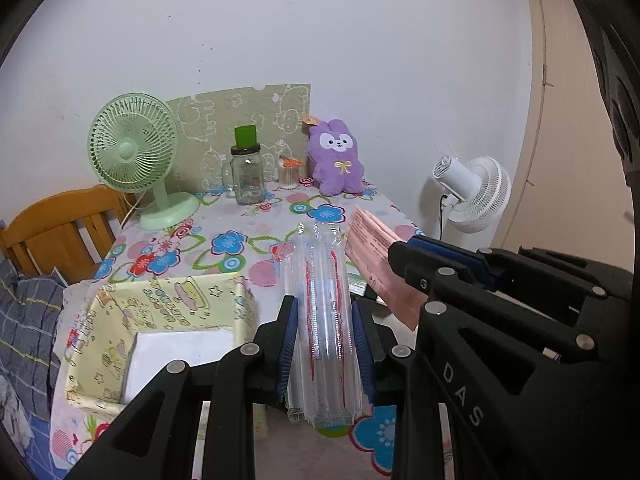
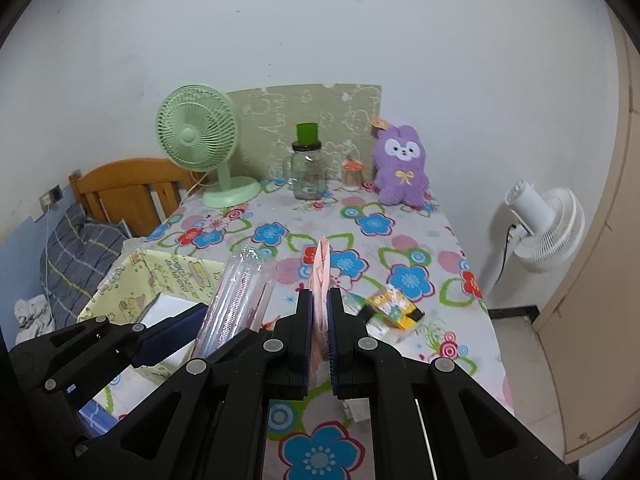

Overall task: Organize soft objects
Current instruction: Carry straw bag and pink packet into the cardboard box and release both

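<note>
Desk (image 2: 400,248), floral cloth, carries all that follows. Yellow cartoon-print fabric bin (image 1: 120,320) at your near left, a white flat item inside; it looks the likely destination. Green desk fan (image 1: 134,152), clear glass jar with green cap (image 1: 246,176) and small pot of cotton swabs (image 1: 289,174) stand along the back, well apart from your work. Purple plush rabbit (image 1: 338,158) sits upright at the back right against the wall; soft, light, best pinched at the body. Your left hand-held gripper (image 1: 324,344) is closed on a clear plastic sleeve pack (image 1: 320,280), held above the desk beside the bin; judged light, slick and crushable, so keep the hold mid-length. Your right hand-held gripper (image 2: 319,312) is clamped narrow on a pink folded packet (image 2: 322,268), thin and floppy, raised over the desk centre. Small yellow packet (image 2: 394,304) lies on the cloth just right of that gripper. The two grippers sit close; mind they do not collide over the bin.
</note>
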A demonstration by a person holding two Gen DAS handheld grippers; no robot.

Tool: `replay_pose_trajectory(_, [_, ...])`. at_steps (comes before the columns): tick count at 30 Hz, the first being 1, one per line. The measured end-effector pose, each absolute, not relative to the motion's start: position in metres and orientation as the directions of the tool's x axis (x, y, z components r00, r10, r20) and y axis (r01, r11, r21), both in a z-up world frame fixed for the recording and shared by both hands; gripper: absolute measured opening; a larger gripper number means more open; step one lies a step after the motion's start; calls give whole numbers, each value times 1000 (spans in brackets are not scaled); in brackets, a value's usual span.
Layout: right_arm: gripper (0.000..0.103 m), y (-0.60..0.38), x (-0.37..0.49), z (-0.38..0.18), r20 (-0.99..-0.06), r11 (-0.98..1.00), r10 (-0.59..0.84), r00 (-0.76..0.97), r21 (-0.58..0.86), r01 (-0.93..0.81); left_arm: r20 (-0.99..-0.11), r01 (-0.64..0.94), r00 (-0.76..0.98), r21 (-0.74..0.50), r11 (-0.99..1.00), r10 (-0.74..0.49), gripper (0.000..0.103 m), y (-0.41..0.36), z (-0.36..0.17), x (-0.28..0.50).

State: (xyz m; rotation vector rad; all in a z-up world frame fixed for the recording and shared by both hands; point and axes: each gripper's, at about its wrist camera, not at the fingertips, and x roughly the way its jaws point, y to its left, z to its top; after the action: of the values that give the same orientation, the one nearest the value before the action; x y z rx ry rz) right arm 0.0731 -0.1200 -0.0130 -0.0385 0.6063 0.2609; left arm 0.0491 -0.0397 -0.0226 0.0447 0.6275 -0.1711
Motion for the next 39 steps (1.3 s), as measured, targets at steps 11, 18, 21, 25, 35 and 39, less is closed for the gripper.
replay_pose_trajectory(11, [9, -86, 81, -8, -566, 950, 266, 780, 15, -313, -591, 136, 800, 2, 991, -109, 27, -9, -20, 53])
replay_pose_trajectory(18, [9, -59, 86, -8, -573, 931, 302, 762, 4, -366, -590, 97, 803, -4, 995, -81, 27, 15, -21, 54])
replay_pose_trajectory(21, [9, -47, 88, -8, -575, 922, 319, 753, 4, -387, -596, 72, 800, -8, 997, -62, 27, 29, -23, 55])
replay_pose_trajectory(25, [9, -31, 93, -13, -586, 910, 343, 735, 12, -415, -610, 40, 792, -8, 999, -37, 27, 45, -29, 61])
replay_pose_trajectory(35, [9, 0, 105, -31, -619, 887, 386, 684, 44, -460, -653, 3, 757, 11, 1000, 5, 27, 75, -49, 73])
replay_pose_trajectory(39, [9, 10, 109, -40, -639, 878, 397, 659, 55, -475, -670, -11, 742, 27, 1000, 27, 27, 84, -59, 79])
